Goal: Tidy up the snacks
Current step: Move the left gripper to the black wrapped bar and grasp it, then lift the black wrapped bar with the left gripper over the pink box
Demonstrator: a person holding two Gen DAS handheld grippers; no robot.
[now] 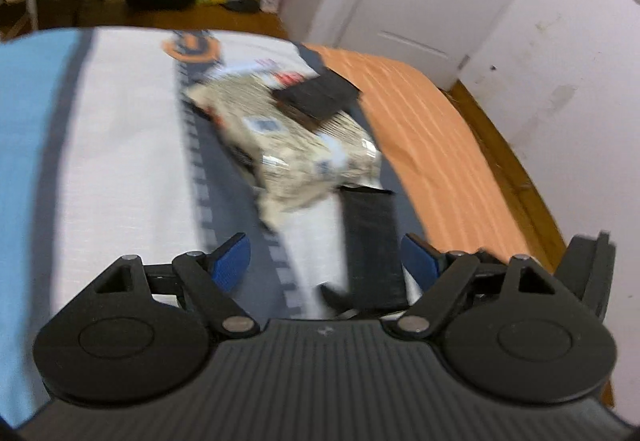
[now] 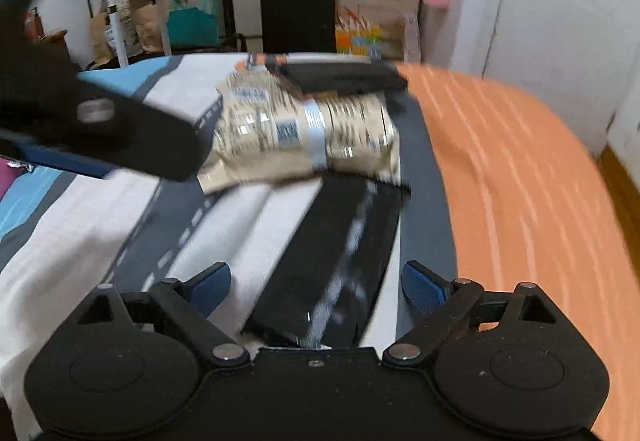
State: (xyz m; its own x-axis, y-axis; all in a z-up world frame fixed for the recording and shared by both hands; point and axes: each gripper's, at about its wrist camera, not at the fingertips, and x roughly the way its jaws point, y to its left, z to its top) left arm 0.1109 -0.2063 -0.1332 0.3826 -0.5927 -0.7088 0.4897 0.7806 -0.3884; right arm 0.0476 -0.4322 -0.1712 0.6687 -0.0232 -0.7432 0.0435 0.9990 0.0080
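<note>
Both tools released: black packet (image 2: 340,261) lies between right tool (image 2: 316,285) pads; beige bag (image 2: 304,133) beyond.

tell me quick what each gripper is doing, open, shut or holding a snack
Left gripper: open, holding nothing; black packet lies between its fingers.
Right gripper: open, holding nothing, above the same black packet.
</note>
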